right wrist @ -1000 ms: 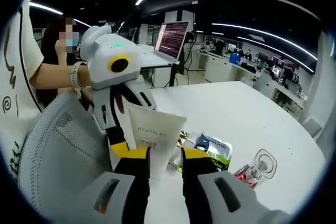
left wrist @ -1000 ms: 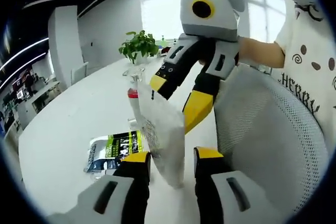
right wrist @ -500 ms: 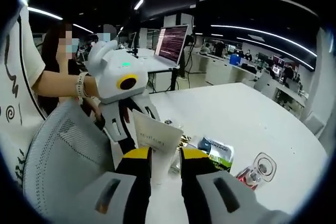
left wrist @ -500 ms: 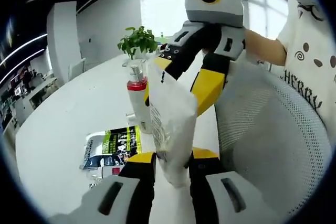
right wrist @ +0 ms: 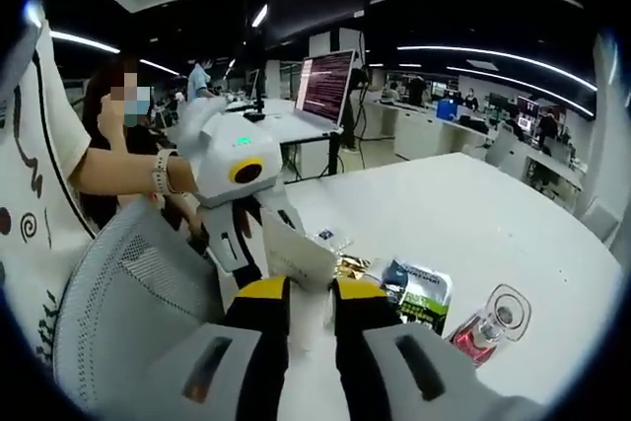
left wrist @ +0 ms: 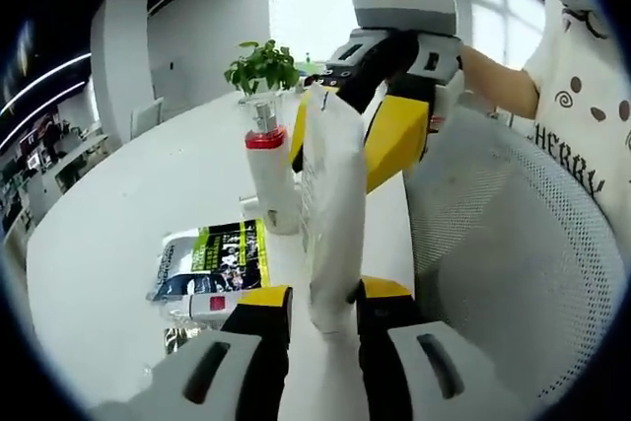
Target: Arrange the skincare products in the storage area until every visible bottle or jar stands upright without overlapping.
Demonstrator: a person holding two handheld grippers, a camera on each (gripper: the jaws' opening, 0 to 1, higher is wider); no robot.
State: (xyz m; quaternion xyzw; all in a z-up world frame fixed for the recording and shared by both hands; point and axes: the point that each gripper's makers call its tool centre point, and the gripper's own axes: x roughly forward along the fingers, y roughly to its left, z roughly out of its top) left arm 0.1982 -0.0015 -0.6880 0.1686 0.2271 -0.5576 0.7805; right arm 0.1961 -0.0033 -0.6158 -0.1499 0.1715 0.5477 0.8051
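You've got both grippers clamped on the white tube (left wrist: 330,224): your left gripper (left wrist: 320,303) pinches one end, your right gripper (right wrist: 299,293) the other, holding it over the white table (left wrist: 138,214) beside the red-collared pump bottle (left wrist: 268,179)

One tube (left wrist: 333,214), one pump bottle (left wrist: 268,179), two sachets (left wrist: 212,268), one plant (left wrist: 260,64)
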